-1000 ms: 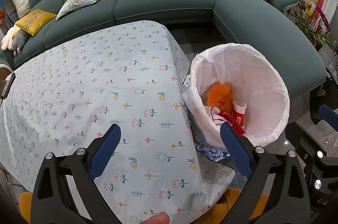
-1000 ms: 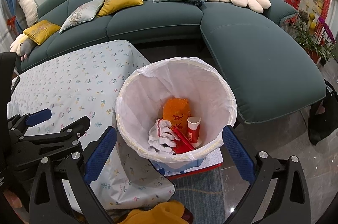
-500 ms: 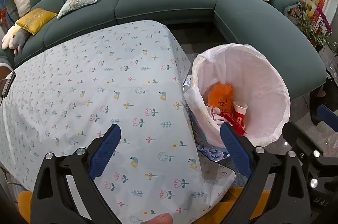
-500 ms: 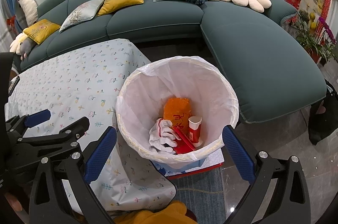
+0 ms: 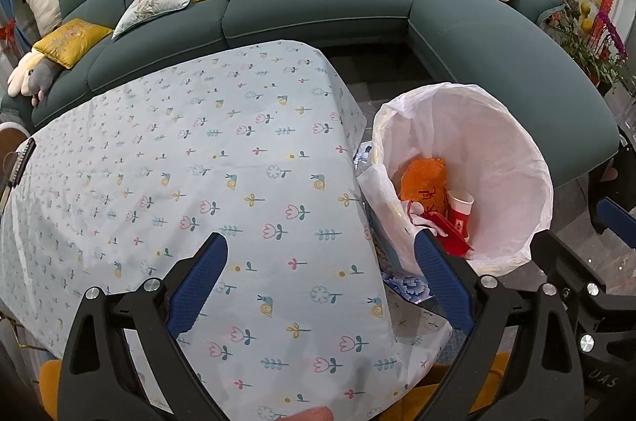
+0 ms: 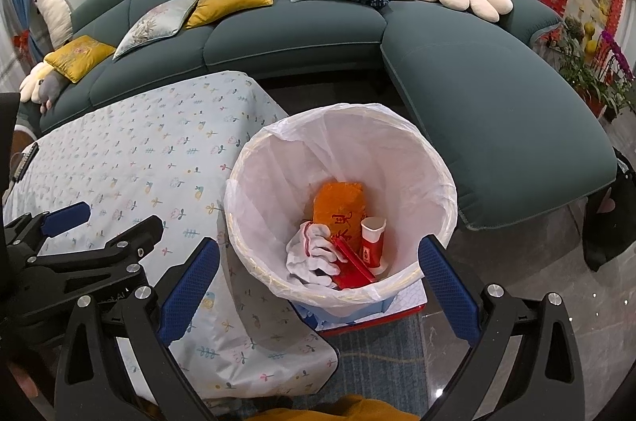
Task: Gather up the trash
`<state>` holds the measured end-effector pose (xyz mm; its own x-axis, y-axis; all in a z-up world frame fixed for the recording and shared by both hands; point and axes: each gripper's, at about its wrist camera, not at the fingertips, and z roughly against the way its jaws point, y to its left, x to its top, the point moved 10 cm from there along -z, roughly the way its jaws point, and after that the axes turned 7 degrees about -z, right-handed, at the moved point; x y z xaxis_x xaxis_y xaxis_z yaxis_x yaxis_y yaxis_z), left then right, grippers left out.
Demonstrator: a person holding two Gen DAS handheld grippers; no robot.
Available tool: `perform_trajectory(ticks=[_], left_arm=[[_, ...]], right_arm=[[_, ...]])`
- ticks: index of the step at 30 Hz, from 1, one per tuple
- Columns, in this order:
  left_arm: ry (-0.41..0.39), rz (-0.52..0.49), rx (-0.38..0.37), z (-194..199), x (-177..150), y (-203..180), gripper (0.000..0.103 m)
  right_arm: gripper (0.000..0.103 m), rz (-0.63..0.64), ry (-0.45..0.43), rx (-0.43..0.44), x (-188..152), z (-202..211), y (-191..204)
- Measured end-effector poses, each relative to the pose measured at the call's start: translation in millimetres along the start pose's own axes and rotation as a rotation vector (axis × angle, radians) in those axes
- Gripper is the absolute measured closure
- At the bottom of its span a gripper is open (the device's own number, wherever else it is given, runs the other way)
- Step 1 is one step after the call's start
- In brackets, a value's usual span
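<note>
A round bin with a white liner (image 6: pixel 397 142) (image 5: pixel 497 127) stands on the floor at the table's right end. Inside lie an orange packet (image 6: pixel 338 206) (image 5: pixel 423 178), a red and white paper cup (image 6: pixel 372 238) (image 5: pixel 459 210), a crumpled white cloth (image 6: pixel 310 254) and a flat red packet (image 6: pixel 353 264) (image 5: pixel 449 234). My right gripper (image 6: pixel 318 286) is open and empty above the bin's near rim. My left gripper (image 5: pixel 322 282) is open and empty above the table's near right corner, and shows at the left of the right wrist view (image 6: pixel 103 230).
The table wears a pale blue flowered cloth (image 5: pixel 179 162) with nothing on its top but a dark flat object (image 5: pixel 20 162) at the far left edge. A teal corner sofa (image 6: pixel 298 31) with cushions and plush toys wraps behind. A blue and red box (image 6: pixel 369 313) sits under the bin.
Both grippers have drifted slightly; the bin sits a little lower in the right wrist view. The trash in the bin has not moved.
</note>
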<state>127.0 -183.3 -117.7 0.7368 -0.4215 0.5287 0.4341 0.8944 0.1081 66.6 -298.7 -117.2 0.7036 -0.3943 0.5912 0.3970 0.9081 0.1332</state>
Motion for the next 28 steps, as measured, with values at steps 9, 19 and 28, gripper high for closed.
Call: perform_trajectory(ticks=[9,19,28], left_arm=[[0.011,0.039,0.007,-4.3,-4.7,3.4,0.012],[0.025,0.024,0.006,-9.4,-9.5,0.8,0.012],[0.023,-0.003,-0.014,-9.4,-13.2,-3.9,0.012]], right_arm=[[0.007,-0.006,0.004,-0.01,-5.8,-1.4,-4.4],[0.007,-0.009,0.018,-0.02,-10.7,-3.7,-8.2],[0.007,-0.011,0.023,-0.021,-12.2,-2.8,-7.6]])
